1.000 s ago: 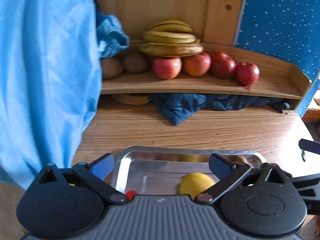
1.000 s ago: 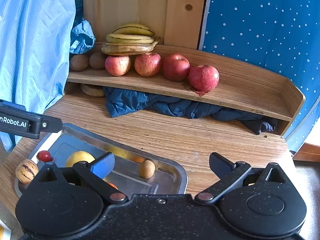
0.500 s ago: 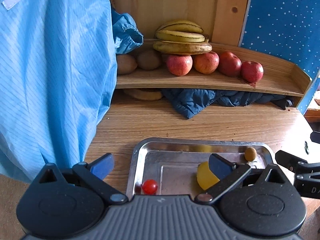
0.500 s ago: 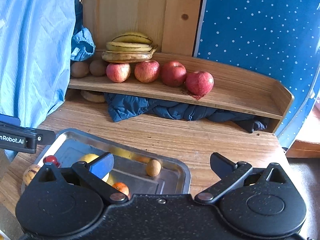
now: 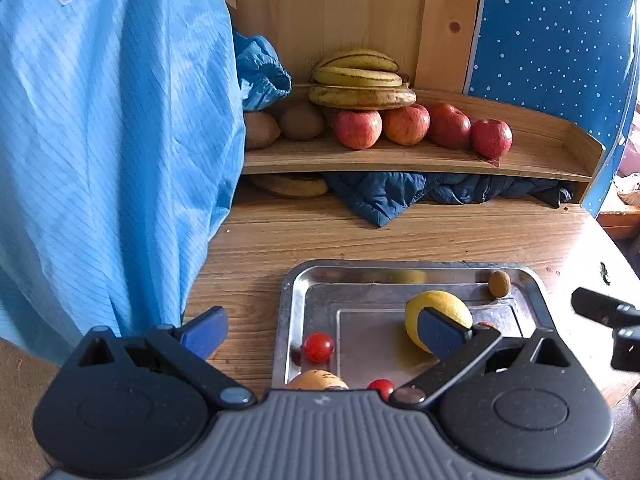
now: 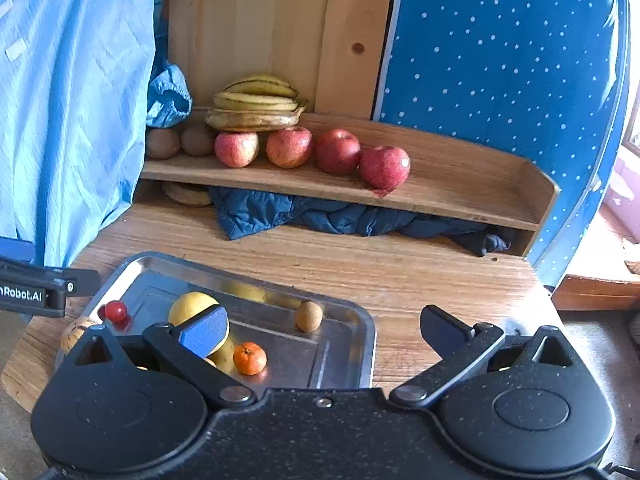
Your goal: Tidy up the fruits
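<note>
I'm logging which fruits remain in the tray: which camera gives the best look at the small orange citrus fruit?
The right wrist view: the small orange citrus fruit lies fully exposed on the metal tray, beside the lemon. In the left wrist view it is almost wholly hidden behind that gripper's own finger, with at most a sliver showing.

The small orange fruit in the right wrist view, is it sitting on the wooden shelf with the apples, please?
No, the small orange fruit lies in the metal tray on the table, while the apples sit on the wooden shelf.

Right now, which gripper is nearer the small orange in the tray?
Right, judging roughly. The right gripper hangs open just above the orange; the left gripper sits over the tray's far side.
</note>
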Demonstrator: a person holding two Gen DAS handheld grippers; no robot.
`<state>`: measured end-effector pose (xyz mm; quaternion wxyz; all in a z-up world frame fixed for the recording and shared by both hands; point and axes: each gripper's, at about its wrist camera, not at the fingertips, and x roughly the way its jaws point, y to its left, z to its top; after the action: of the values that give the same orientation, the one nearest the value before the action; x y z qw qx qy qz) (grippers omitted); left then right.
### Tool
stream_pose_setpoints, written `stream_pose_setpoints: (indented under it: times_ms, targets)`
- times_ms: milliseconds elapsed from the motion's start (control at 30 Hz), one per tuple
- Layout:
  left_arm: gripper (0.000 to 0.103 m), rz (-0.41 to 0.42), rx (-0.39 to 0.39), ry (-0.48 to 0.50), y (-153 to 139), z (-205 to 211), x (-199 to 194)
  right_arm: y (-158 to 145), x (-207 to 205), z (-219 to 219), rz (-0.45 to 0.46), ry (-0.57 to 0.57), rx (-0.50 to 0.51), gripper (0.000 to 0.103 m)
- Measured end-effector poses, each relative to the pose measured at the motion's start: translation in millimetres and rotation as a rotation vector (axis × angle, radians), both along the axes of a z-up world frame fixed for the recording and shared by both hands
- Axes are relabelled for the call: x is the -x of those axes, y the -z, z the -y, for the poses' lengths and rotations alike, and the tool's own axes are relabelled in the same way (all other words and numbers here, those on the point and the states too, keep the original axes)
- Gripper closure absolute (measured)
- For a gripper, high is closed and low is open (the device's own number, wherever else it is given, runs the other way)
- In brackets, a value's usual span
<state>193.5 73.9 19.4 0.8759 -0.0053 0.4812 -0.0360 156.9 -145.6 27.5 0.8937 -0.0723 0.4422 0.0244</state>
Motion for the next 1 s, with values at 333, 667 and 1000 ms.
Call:
stream_pose_setpoints:
  times_ms: [333,667,1000]
  targets:
    - [0.0,0.013,0.024,-0.072,-4,-13,11,-9,11,-3,0.002,0.008,-0.013,0.001]
    - [0.0,0.034,0.025,-0.11,-10,-13,33,-20,35,6,0.02,-0.007,-0.066,0.001]
    - [0.0,0.03,0.015,-0.136,-27,2,67,-37,78,12,0.016,-0.052,-0.117,0.001]
